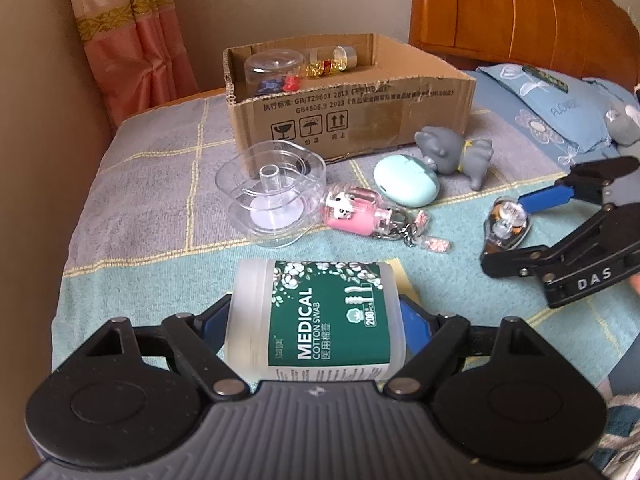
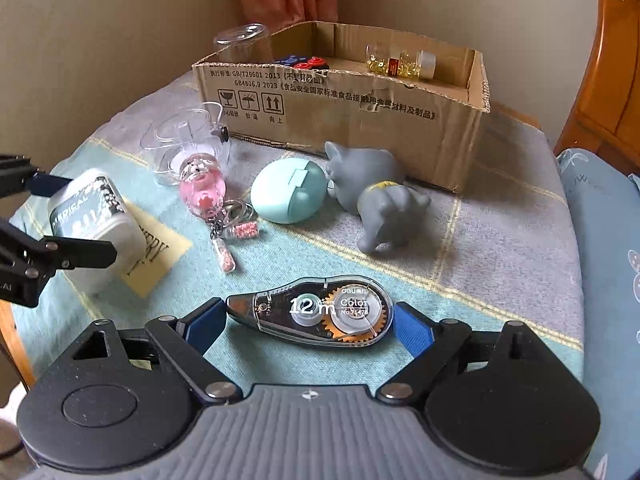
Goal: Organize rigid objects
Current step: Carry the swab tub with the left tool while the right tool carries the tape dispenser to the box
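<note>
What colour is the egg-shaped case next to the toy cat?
Pale mint green egg-shaped case; clearest in the right wrist view.

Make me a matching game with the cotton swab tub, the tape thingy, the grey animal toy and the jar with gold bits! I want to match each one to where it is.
Things:
1. cotton swab tub
2. correction tape
3. grey animal toy
4. jar with gold bits

Places:
A. inside the cardboard box
B. between the fingers of the right gripper
C. lying on the bed in front of the box
D. between the fingers of the left gripper

Pairs: 1-D, 2-B, 3-C, 4-A
</note>
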Tool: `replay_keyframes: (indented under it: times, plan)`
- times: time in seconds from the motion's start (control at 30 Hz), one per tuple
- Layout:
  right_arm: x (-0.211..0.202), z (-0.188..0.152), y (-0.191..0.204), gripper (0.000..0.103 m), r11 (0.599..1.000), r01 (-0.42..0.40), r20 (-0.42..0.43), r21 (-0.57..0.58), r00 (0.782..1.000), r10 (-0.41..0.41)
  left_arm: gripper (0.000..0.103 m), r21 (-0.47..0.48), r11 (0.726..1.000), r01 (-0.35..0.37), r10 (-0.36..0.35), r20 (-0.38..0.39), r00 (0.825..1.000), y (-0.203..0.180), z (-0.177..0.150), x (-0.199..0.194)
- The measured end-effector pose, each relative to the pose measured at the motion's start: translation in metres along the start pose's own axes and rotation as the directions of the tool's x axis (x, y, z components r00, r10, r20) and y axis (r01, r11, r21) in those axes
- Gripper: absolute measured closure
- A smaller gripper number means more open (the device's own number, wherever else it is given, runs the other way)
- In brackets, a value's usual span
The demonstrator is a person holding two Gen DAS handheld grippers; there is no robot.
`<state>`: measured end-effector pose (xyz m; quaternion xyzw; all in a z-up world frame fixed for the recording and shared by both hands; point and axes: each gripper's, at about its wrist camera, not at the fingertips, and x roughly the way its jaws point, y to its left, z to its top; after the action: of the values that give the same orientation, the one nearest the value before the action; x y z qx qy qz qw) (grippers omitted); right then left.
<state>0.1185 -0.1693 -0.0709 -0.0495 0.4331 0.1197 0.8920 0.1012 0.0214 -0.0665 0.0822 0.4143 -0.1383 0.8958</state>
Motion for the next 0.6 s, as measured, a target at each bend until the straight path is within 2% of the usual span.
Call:
replay_keyframes:
  times: [0.3, 0.6]
  plan:
    - [0.007, 0.002, 0.009, 0.004, 0.999, 0.016, 0.001, -0.044, 1.0, -0.016, 0.02, 0.038, 0.999, -0.01, 0.01, -0.006, 1.0, -0.003, 0.001, 0.004]
    - [0.001, 0.002, 0.011, 0.01, 0.995, 0.011, -0.002, -0.103, 1.0, -0.011, 0.02, 0.029, 1.0, 0.0, 0.001, -0.022, 1.0, -0.001, 0.005, 0.005]
